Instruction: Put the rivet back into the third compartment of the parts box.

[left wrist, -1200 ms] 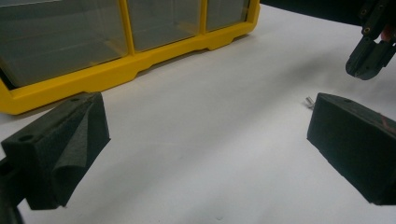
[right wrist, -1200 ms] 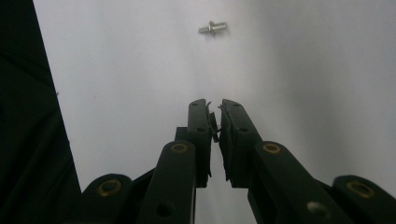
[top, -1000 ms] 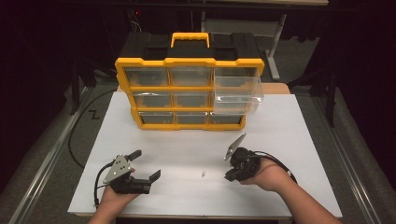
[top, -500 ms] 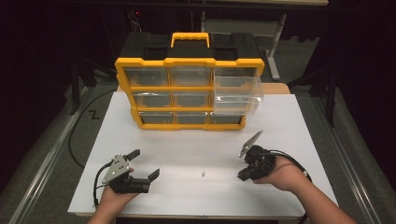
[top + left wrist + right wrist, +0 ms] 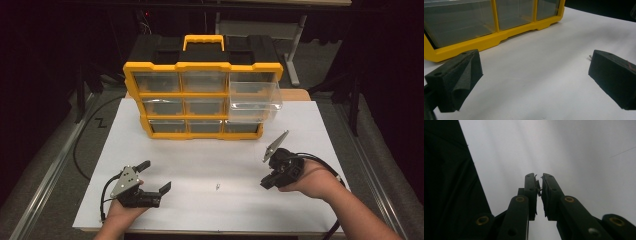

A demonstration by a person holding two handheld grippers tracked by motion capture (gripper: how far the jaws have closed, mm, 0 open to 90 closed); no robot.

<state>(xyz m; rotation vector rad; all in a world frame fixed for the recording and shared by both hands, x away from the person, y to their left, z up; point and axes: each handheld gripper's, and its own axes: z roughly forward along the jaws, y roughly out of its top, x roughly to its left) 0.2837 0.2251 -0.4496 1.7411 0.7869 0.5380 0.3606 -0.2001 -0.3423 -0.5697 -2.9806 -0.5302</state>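
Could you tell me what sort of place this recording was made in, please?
Probably a workshop or lab recording bench: a white table ringed by dark drapes, a yellow parts organiser with clear drawers, one pulled out, a tiny metal part, and hand-held tongs trailing cables.

Your left gripper [image 5: 534,75] is hovering low over the white table [image 5: 544,82], its jaws standing wide apart. The yellow organizer [image 5: 486,40] is sitting ahead, and a small metal part [image 5: 589,57] is peeking beside the right jaw.
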